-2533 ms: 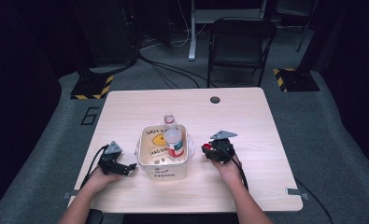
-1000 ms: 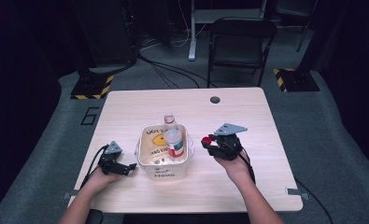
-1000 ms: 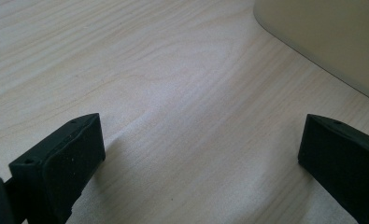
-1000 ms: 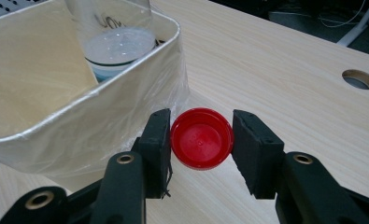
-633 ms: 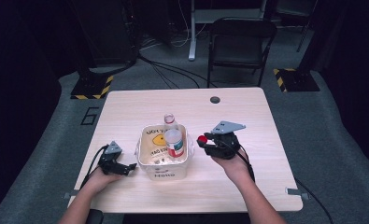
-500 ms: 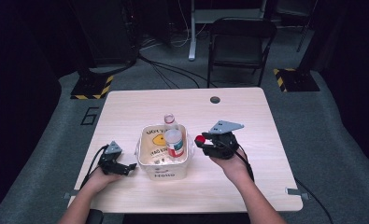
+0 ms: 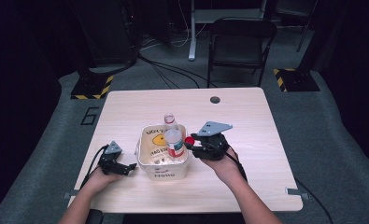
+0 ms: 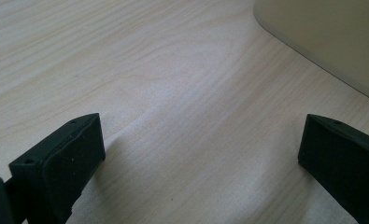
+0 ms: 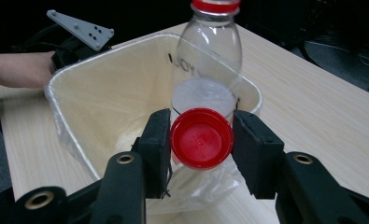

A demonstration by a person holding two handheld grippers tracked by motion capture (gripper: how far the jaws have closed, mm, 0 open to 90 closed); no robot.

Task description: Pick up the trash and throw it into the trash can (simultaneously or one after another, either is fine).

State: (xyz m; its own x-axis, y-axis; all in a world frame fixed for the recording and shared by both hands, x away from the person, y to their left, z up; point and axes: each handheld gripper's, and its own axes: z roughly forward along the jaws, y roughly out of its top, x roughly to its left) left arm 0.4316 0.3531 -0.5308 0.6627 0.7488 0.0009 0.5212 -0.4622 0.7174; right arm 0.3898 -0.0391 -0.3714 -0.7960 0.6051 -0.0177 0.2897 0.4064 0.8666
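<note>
Here, right gripper (image 9: 201, 140) pinches a red cap (image 9: 202, 138) over the bin (image 9: 79, 100) w/ bottle (image 9: 210, 56); left gripper (image 8: 201, 154) rests open. Loose pinch could drop cap outside.

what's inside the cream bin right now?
A clear bottle stands upright in the cream bin, above a thin plastic liner. The red cap, clamped in the right tool, covers the bottle's base and the bin floor behind it.
</note>
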